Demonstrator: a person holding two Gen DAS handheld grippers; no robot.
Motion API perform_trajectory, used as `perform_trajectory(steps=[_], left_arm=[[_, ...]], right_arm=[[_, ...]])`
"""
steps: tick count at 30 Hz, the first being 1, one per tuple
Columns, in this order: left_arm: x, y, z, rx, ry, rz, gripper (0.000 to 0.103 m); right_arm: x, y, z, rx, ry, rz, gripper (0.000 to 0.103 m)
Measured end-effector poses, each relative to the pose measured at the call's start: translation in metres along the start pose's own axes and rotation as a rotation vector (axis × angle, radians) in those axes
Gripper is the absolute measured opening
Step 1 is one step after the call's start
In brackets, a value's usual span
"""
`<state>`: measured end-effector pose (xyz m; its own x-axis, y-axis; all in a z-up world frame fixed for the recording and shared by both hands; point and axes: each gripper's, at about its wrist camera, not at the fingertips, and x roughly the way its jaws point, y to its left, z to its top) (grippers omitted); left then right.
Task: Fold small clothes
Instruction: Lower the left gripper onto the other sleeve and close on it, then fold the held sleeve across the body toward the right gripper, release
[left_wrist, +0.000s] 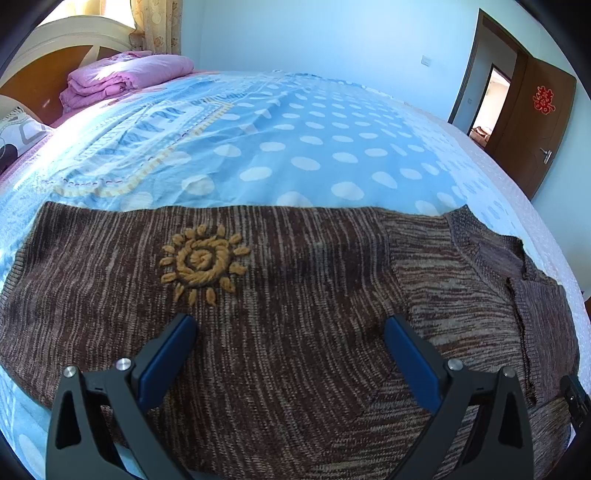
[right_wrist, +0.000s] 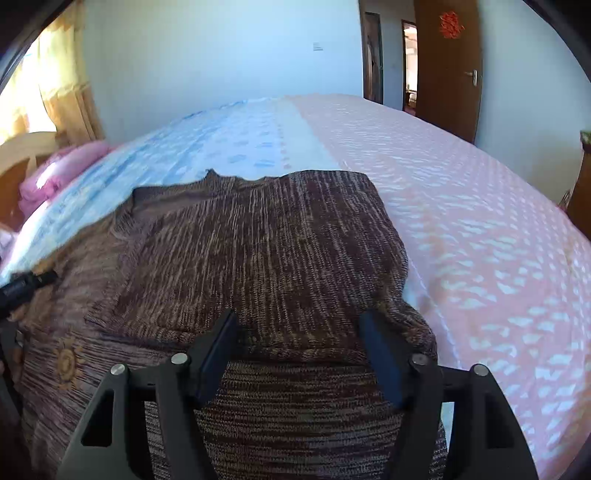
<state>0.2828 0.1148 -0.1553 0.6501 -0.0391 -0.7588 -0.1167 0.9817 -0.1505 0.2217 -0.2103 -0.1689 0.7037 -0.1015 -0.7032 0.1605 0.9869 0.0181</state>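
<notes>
Under both gaping tongs (left_wrist: 290, 330) (right_wrist: 297, 328), brown sweater (left_wrist: 295, 266) outspread.

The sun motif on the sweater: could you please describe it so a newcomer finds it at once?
On the bed, a brown knit sweater lies flat. Its only decoration is a mustard-yellow yarn sun motif, a spiral ringed with short rays.

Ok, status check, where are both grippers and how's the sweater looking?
Left gripper open, over sweater. Right gripper open, nothing between pads. Sweater flat on bed, sleeve folded in. Nothing in the way.
</notes>
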Motion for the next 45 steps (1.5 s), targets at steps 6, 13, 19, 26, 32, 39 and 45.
perform_trajectory(steps=[6,13,19,26,32,39,45], left_arm=[[-0.029,0.024,-0.011,-0.055,0.021,0.011,0.103],[-0.1,0.137,-0.033,-0.393,-0.192,0.139,0.102],[-0.08,0.2,-0.037,-0.604,-0.091,0.108,0.082],[-0.076,0.196,-0.036,-0.618,-0.151,0.062,0.082],[-0.076,0.218,-0.042,-0.713,-0.176,-0.012,0.027],[-0.073,0.217,-0.043,-0.714,-0.172,-0.029,0.01],[-0.083,0.158,-0.008,-0.507,-0.211,-0.038,0.008]], right_arm=[[-0.006,-0.014,-0.005,0.049,-0.028,0.062,0.07],[-0.005,-0.004,-0.007,0.023,-0.024,0.049,0.074],[-0.005,-0.006,-0.008,0.029,-0.026,0.056,0.075],[-0.007,-0.009,-0.009,0.032,-0.029,0.06,0.075],[-0.006,-0.009,-0.009,0.031,-0.029,0.061,0.075],[-0.007,-0.009,-0.009,0.034,-0.03,0.065,0.075],[-0.007,-0.01,-0.009,0.037,-0.034,0.07,0.075]])
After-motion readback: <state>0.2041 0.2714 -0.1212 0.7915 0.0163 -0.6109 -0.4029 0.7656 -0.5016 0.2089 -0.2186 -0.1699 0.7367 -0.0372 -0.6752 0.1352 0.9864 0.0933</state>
